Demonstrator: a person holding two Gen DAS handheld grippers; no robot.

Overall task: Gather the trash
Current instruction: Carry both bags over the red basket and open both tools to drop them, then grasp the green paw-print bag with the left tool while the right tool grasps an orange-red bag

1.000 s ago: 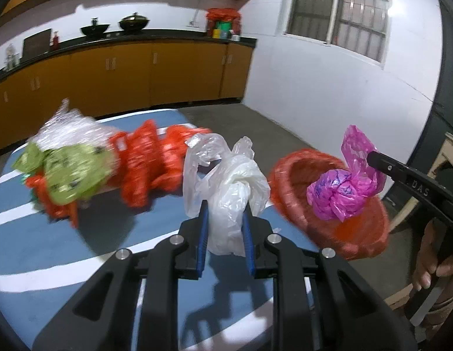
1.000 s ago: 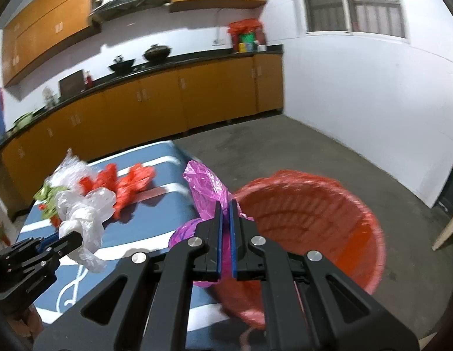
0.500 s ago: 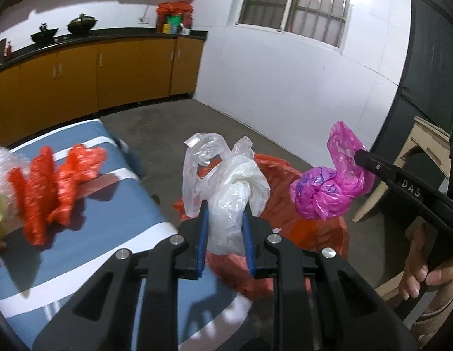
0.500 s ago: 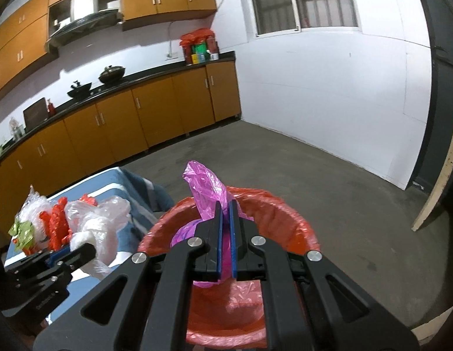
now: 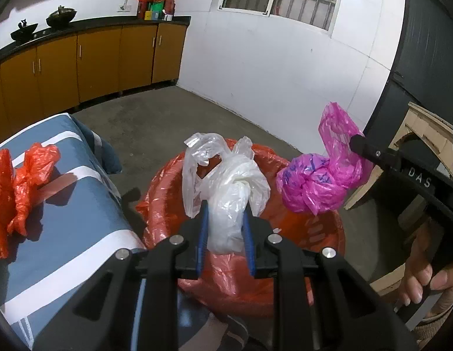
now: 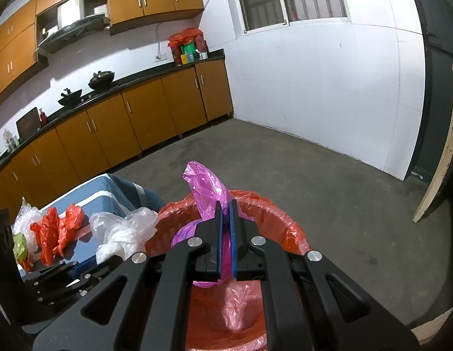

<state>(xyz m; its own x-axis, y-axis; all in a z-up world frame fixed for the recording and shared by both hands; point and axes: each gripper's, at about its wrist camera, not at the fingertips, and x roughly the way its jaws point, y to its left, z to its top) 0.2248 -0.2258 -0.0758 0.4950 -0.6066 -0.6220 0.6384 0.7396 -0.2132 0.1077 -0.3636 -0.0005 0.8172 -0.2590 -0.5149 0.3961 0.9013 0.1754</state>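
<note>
White plastic, a crumpled bag [image 5: 231,196], sits pinched between the left gripper's [image 5: 225,219] blue pads, held over the red-lined bin [image 5: 323,234]. The right gripper [image 6: 225,219] is clamped narrowly on a pink bag [image 6: 206,188], which hangs above the same bin [image 6: 285,222]. Red bags [image 5: 22,181] lie on the blue-and-white striped table [image 5: 80,219] beside the bin, with clear and green wrappers [image 6: 20,234] further along it.
</note>
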